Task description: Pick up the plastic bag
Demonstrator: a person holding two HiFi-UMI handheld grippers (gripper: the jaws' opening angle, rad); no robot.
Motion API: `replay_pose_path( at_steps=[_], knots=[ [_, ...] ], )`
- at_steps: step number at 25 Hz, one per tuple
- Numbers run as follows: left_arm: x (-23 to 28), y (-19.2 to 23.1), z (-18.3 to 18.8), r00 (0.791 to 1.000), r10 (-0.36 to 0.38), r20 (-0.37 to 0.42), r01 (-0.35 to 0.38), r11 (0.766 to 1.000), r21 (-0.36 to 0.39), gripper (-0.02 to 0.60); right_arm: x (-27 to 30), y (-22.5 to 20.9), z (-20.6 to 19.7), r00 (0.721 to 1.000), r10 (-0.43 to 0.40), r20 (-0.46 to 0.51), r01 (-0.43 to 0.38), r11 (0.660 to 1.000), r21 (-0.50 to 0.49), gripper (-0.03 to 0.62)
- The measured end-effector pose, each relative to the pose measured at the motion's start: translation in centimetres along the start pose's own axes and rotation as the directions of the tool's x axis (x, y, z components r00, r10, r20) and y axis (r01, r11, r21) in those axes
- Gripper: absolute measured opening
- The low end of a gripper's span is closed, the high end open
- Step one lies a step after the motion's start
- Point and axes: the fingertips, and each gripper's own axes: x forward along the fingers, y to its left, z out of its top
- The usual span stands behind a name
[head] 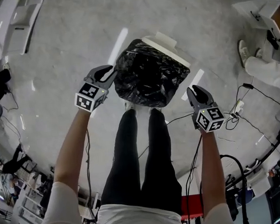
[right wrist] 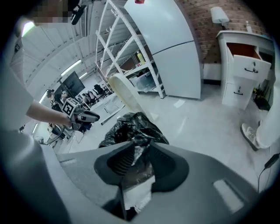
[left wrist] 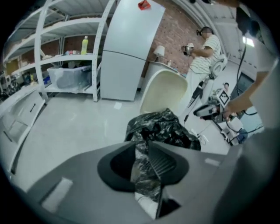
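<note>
A crumpled black plastic bag (head: 150, 78) bulges over the floor just ahead of the person's feet, with a cream-white rounded shell (head: 167, 42) behind it. My left gripper (head: 111, 72) is at the bag's left edge. In the left gripper view a strip of black film (left wrist: 141, 168) runs between the parted jaws of that gripper (left wrist: 141, 146), and one ribbed pad (left wrist: 162, 162) shows bare. My right gripper (head: 193, 90) is at the bag's right side. Its jaws (right wrist: 140, 151) also stand apart with film (right wrist: 139, 168) hanging loosely in the gap. The bag's mass (right wrist: 131, 127) lies beyond.
The person's black-clad legs (head: 142, 146) stand directly below the bag. Cables and a power strip (head: 238, 111) trail on the floor at right. A white drawer cabinet (right wrist: 245, 65), a tall white fridge (left wrist: 127, 52) and shelving (left wrist: 65, 57) line the walls. Another person's shoe (head: 243, 50) is at right.
</note>
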Motion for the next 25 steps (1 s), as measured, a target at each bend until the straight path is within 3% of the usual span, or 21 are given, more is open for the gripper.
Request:
replay_pose_path(
  at_steps=[4,11,14,18,19,20,22,24,25],
  knots=[
    [3.3,3.8,-2.8,0.998,-0.001,-0.068,-0.002,0.999,-0.047,0.097,2.9,-3.7,-2.6,0.999,-0.019,-0.05,0.018,1.0,-0.012,0.127],
    [8.5,6.8,-5.5,0.98,0.019,-0.2,-0.011,0.999,0.041,0.135,7.5,-6.9,-5.3,0.993,-0.005,-0.117,0.004,1.0,-0.004,0.194],
    [10.4,6.9,-6.0,0.97,-0.046,-0.237,0.056,0.998,0.037,0.153,9.4,-7.3,-6.0,0.987,0.07,-0.145,-0.066,0.997,0.03,0.286],
    [12.6,6.8,-7.3,0.944,-0.141,-0.297,0.148,0.989,-0.001,0.152,11.6,-6.6,-6.4,0.965,0.203,-0.164,-0.191,0.978,0.086,0.305],
    [13.2,6.7,-7.7,0.936,-0.165,-0.311,0.171,0.985,-0.008,0.145,12.1,-6.5,-6.6,0.96,0.225,-0.168,-0.212,0.973,0.093,0.295],
    [13.9,6.6,-8.2,0.928,-0.186,-0.324,0.192,0.981,-0.014,0.128,12.5,-6.5,-6.8,0.957,0.234,-0.17,-0.221,0.971,0.095,0.241],
    [15.1,6.5,-9.1,0.917,-0.216,-0.336,0.219,0.975,-0.028,0.067,13.2,-7.0,-7.0,0.961,0.227,-0.159,-0.213,0.972,0.101,0.084],
    [15.5,6.4,-9.3,0.923,-0.216,-0.32,0.213,0.976,-0.043,0.003,13.4,-6.9,-7.2,0.964,0.225,-0.144,-0.209,0.97,0.122,0.002],
    [15.3,6.3,-9.2,0.929,-0.207,-0.307,0.201,0.978,-0.05,0.003,13.1,-6.7,-7.5,0.964,0.224,-0.141,-0.206,0.969,0.134,0.002]
  ],
)
